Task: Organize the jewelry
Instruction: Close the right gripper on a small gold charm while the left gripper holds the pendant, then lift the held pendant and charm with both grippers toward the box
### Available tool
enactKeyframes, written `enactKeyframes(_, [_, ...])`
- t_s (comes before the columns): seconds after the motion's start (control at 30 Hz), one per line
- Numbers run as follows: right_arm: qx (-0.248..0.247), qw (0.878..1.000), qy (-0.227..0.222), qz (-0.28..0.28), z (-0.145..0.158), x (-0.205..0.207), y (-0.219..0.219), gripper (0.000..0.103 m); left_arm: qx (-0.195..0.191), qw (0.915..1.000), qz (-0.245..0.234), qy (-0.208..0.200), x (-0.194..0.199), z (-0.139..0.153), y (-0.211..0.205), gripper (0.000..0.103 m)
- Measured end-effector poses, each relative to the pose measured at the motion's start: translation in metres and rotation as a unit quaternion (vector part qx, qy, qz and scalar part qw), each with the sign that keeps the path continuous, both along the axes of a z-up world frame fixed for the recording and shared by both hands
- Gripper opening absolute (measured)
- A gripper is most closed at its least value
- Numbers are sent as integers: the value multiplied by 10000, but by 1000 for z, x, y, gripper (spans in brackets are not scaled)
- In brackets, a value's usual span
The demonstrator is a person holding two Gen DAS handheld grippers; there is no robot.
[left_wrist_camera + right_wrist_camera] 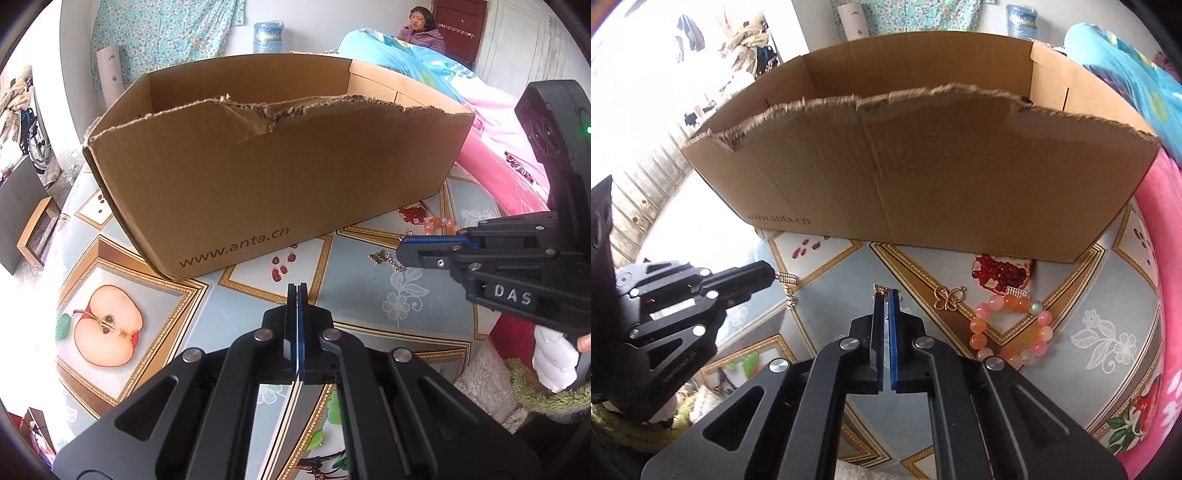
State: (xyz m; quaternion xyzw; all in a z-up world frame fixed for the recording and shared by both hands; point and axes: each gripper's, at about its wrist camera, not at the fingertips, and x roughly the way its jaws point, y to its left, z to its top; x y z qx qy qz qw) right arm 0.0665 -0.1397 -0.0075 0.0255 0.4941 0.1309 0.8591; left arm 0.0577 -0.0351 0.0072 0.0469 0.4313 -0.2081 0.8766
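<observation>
Seeing my right gripper (885,295) pinching thin gold chain (886,291); left gripper (297,290) closed, empty; torn corrugated box (923,166) behind.

- Bright, even daylight in both views; shadows soft and faint.
- Upper left of the right wrist view blown out to white, detail lost.
- Strong fisheye bending toward the edges; black vignette in the corners.
- Cardboard box (273,177) sharp mid-frame; printed tablecloth (1108,332) softens near the rim.
</observation>
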Motion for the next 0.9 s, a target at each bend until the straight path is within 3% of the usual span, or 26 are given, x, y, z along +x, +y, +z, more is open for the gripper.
enactKeyframes(0.23, [156,9998,-110,-42,14,-10,-10,2,-46,9999,34,-86,-5,6,3,0])
enactKeyframes(0.37, [-53,10000,13,57,10,-7,-5,4,-50,9999,19,-99,-7,5,3,0])
enactKeyframes(0.47, [-251,9996,64,89,8,-4,16,18,-58,9999,24,-109,-7,6,4,0])
enactKeyframes(0.53, [-368,9992,61,123,6,-2,20,21,-64,9999,41,-108,-8,5,5,0])
enactKeyframes(0.8, [-822,9962,77,278,-5,0,29,20,-42,9999,57,-112,-7,5,6,0])
enactKeyframes(0.9, [-727,9969,134,261,-4,-2,28,4,-42,9999,54,-118,-7,5,5,0])
